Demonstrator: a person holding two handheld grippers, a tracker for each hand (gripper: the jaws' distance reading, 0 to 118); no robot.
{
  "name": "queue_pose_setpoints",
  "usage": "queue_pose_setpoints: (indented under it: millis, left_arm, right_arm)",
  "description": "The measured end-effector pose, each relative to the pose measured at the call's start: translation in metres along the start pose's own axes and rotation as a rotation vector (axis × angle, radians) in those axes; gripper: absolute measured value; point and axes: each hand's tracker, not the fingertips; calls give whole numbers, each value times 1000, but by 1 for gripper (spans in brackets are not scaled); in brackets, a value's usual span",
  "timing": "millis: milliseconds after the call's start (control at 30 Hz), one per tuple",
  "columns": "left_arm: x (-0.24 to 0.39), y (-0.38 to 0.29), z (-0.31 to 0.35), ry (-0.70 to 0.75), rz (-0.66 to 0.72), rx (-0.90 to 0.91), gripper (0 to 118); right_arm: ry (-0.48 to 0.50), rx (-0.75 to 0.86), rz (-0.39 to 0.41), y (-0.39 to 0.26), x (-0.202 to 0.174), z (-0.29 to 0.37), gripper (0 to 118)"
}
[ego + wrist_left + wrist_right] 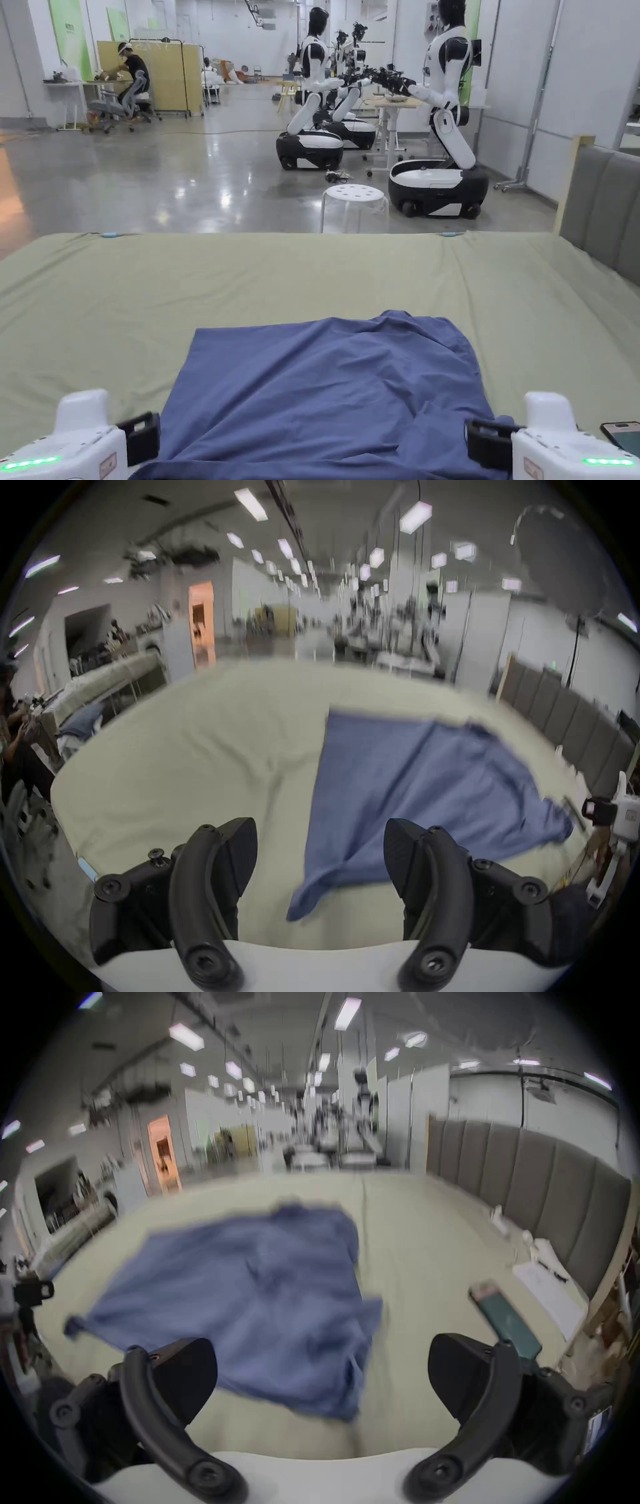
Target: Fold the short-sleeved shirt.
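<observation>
- Blue cloth, the short-sleeved shirt (331,387), lies rumpled on the pale green sheet (187,281) of the bed, at the near edge between my two claws.
- From my head I see my left gripper (140,437) just beside the shirt's left edge and my right gripper (490,444) at its right corner; whether either touches the cloth I cannot tell from there.
- Left gripper view: my left gripper (320,857) has its jaws spread wide with nothing between them, above the shirt's (415,791) near corner; the right gripper (599,810) shows far off at the edge.
- Right gripper view: my right gripper (322,1369) gapes wide too, gripping nothing, with the shirt (249,1297) below and to the left.
- That view also gives a dark green phone (509,1324) lying on the sheet to the right; my head view catches just its corner (622,434).
- Head view alone gives the white stool (354,206), the black-and-white robots (437,125) and a seated person (128,78).
- Both gripper views are blurred; the small labels on the gripper bodies are too small to read.
</observation>
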Motion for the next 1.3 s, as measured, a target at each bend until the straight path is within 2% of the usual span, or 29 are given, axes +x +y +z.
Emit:
queue_pose_setpoints:
  millis: [100,133,167,200,233,267,300,333,433,467,567,733,767,800,833,867,967,1100,1200,1233,1267,1300]
  left_arm:
    - [20,11,25,-72,54,151,77]
    - [33,11,33,-66,26,178,77]
    - [43,7,37,-46,-18,214,76]
    - [52,0,40,-38,-77,250,74]
    - [60,-6,41,-24,-128,272,66]
    - [67,-10,42,1,-169,268,35]
    - [71,-13,42,-5,-193,262,6]
    - [74,-15,40,1,-211,227,5]
    - [71,-19,40,-43,-157,136,5]
    - [71,-20,40,-26,-146,120,5]
    - [65,-17,47,-13,-152,113,5]
    - [35,-8,38,-20,-141,-32,5]
    - [28,-8,33,-33,-149,-81,11]
    - [17,-6,28,-29,-153,-126,38]
    - [8,-6,20,-8,-162,-183,70]
    - [2,-10,13,9,-177,-216,88]
    - [-14,-20,-18,18,-229,-323,88]
    - [-19,-36,-63,-3,-273,-404,88]
    - [-11,-43,-84,-24,-348,-473,82]
    - [-7,-44,-86,-48,-346,-492,64]
    - [-5,-45,-87,-55,-338,-482,16]
    - [-4,-45,-88,-72,-320,-476,8]
  right_arm:
    - [69,169,-23,27,-28,27,118]
    - [90,209,-24,29,-36,32,118]
    - [104,236,-15,27,-44,36,113]
    - [101,252,13,23,-52,38,99]
    - [88,270,40,17,-59,40,66]
    - [71,272,64,12,-64,40,15]
    - [38,261,91,7,-69,39,5]
    - [18,258,108,1,-70,37,5]
    - [63,203,68,-6,-64,33,4]
    - [43,220,83,-4,-65,34,4]
    - [54,205,44,8,-60,38,4]
    - [42,97,28,14,-48,30,4]
    - [42,67,40,16,-45,26,4]
    - [48,23,53,18,-41,18,4]
    - [40,-9,63,19,-39,12,4]
    - [30,-20,71,19,-37,7,4]
    - [19,-71,97,18,-31,-7,4]
    - [12,-144,90,17,-20,-25,4]
    - [-5,-192,98,15,-12,-33,4]
    - [-12,-205,102,13,-9,-35,4]
    - [-15,-216,103,12,-6,-37,5]
    - [-18,-237,106,11,-2,-40,5]
